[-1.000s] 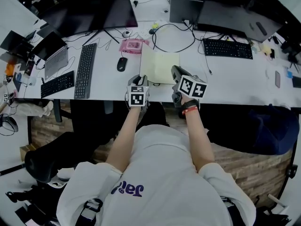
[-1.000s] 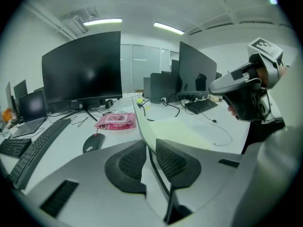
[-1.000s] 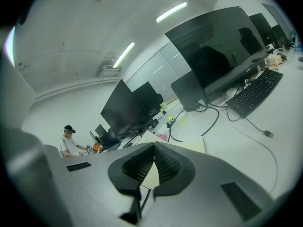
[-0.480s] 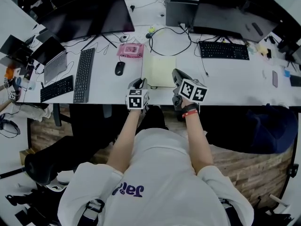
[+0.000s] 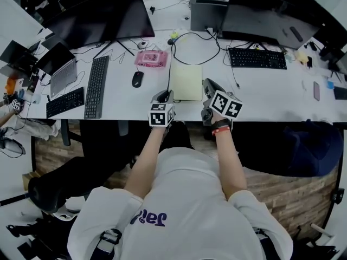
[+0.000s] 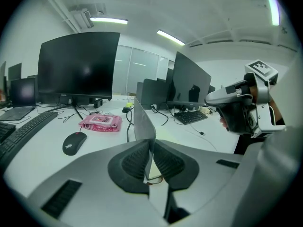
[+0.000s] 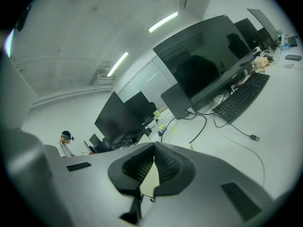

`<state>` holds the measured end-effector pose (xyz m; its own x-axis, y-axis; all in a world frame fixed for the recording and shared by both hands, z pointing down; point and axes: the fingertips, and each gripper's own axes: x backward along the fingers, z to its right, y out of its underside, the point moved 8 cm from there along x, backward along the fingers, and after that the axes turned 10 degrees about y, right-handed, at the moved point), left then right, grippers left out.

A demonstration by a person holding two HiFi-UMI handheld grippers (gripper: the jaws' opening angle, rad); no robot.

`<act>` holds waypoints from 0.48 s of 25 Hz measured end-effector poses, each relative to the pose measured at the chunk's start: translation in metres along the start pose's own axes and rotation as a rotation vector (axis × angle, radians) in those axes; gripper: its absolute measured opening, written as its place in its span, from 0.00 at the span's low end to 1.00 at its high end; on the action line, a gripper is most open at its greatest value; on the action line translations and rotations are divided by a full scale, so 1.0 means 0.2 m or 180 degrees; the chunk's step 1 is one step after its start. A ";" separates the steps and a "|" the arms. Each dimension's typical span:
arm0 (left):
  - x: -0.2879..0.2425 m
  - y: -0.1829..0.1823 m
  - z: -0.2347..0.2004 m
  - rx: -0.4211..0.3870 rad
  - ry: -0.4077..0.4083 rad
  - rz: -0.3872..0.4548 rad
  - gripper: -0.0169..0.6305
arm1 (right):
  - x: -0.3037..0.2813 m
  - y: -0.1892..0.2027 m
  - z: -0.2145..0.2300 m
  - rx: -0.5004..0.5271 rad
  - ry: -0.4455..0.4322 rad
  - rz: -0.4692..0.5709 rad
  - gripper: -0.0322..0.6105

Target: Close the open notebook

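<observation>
Sitting left of notebook (image 5: 187,83), mouse (image 5: 137,79), pink pack (image 5: 151,58)

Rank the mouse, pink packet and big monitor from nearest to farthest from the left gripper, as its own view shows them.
The left gripper, whose jaws have just been closing on the notebook cover, sees:
1. Mouse, close by on the left.
2. Pink packet, behind the mouse, farther back.
3. Big monitor, at the back left.
</observation>
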<state>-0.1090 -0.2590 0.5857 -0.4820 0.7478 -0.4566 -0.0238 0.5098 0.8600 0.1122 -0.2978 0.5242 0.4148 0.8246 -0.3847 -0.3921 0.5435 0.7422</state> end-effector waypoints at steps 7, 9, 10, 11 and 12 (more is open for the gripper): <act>-0.03 0.00 0.04 -0.0022 0.0086 0.0039 0.10 | 0.00 0.00 0.01 0.0098 0.0077 0.0011 0.05; -0.04 -0.01 0.06 -0.0077 0.0132 0.0019 0.10 | 0.00 0.00 0.01 0.0101 0.0084 0.0025 0.05; -0.05 -0.01 0.07 -0.0124 0.0142 0.0006 0.11 | 0.00 0.00 0.01 0.0102 0.0090 0.0029 0.05; -0.06 -0.01 0.08 -0.0187 0.0142 -0.0009 0.11 | 0.00 0.01 0.01 0.0106 0.0098 0.0027 0.05; -0.06 0.00 0.09 -0.0247 0.0138 -0.0017 0.11 | 0.00 0.01 0.02 0.0113 0.0108 0.0018 0.05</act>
<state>-0.0878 -0.2612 0.5866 -0.5191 0.7252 -0.4524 -0.0934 0.4780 0.8734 0.1139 -0.2972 0.5283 0.3844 0.8329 -0.3982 -0.3647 0.5332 0.7633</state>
